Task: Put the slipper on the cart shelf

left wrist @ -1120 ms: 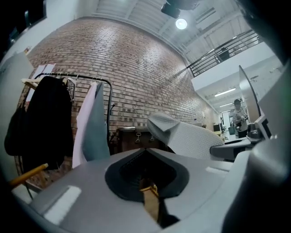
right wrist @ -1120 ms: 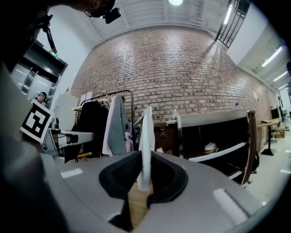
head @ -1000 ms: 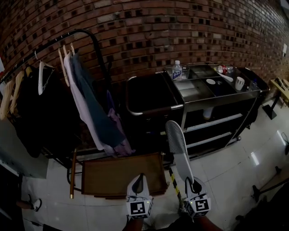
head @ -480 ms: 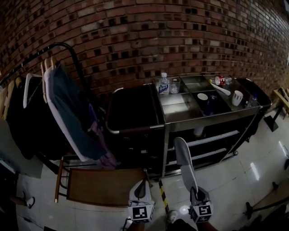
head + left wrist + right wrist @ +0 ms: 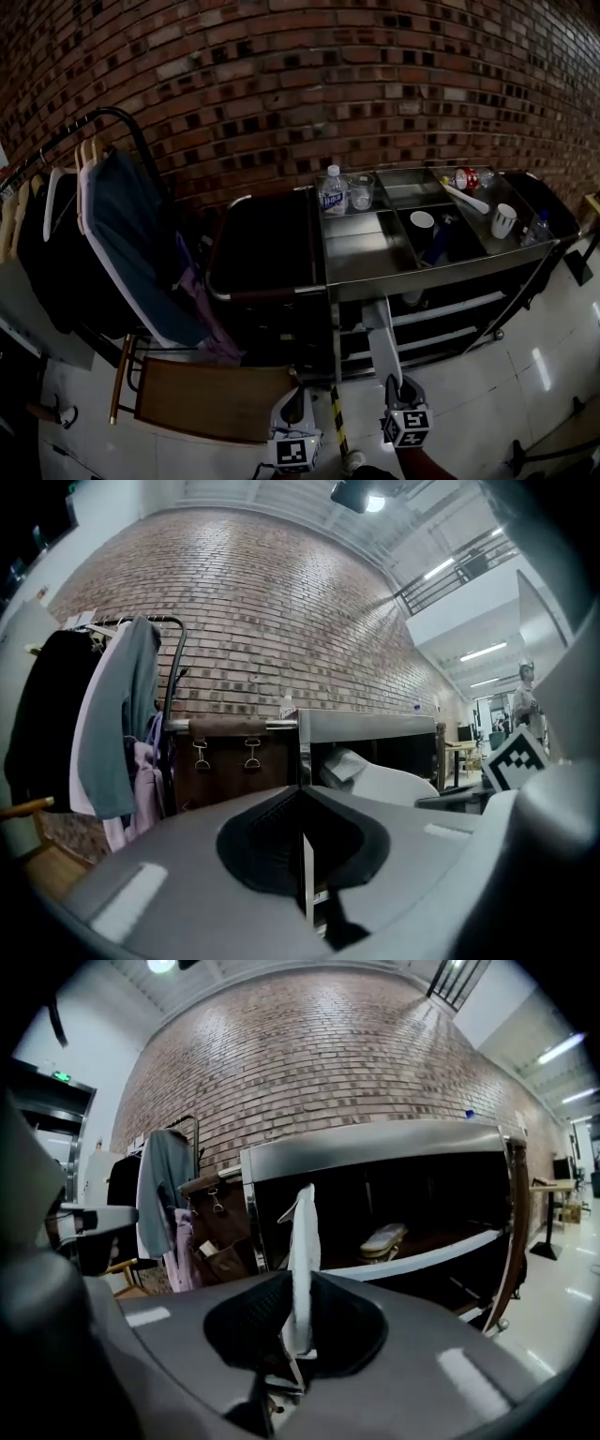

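since a second ago the cart (image 5: 361,258) has drawn nearer and centred. head view: right gripper (image 5: 397,386) clenched on one white slipper (image 5: 381,337), toe toward the cart shelf (image 5: 459,305), likely ready to slide in. left gripper view: left gripper (image 5: 302,808) closed, empty. right gripper view: a second slipper (image 5: 382,1238) already lies on that shelf; two slippers in all.

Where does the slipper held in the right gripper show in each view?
Head view: slipper at the bottom, right of centre, rising from the right gripper.
Left gripper view: slipper right of centre, side-on.
Right gripper view: slipper at centre, edge-on between the jaws.
Shared landmark: steel cart.
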`<state>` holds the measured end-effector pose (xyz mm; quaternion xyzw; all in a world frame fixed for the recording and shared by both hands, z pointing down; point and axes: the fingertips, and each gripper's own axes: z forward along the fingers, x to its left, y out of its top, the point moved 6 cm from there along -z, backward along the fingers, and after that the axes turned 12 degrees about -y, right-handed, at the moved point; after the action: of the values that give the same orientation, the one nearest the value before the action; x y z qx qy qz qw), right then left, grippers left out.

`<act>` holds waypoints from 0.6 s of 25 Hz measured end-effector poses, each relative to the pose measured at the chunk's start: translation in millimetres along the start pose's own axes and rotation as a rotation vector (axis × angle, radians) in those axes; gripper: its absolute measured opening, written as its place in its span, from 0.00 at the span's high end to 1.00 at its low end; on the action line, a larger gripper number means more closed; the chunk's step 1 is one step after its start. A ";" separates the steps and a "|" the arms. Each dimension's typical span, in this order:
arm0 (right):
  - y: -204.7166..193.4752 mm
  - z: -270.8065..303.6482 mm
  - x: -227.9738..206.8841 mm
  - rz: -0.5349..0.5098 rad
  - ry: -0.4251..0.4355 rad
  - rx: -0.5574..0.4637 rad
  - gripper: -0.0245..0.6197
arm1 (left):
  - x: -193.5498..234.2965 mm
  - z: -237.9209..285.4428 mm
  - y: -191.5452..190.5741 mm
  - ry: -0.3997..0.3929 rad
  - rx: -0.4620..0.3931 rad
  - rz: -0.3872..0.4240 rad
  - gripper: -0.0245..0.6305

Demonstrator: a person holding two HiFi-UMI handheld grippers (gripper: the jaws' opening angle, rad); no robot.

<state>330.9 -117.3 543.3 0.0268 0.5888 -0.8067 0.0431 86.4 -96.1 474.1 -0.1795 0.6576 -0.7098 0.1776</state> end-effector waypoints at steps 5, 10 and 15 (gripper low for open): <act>18.5 53.3 6.5 0.020 0.032 0.004 0.89 | 1.5 21.4 -7.8 0.021 0.019 0.008 0.94; 15.8 104.8 13.1 0.000 0.067 0.033 0.89 | 4.3 38.2 -20.3 0.043 0.041 0.013 0.94; 23.7 152.6 19.7 0.013 0.063 0.064 0.89 | 8.0 38.5 -29.3 0.062 0.055 0.008 0.94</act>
<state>314.9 -270.6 565.6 0.0574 0.5636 -0.8235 0.0291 97.7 -131.4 506.2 -0.1501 0.6438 -0.7320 0.1648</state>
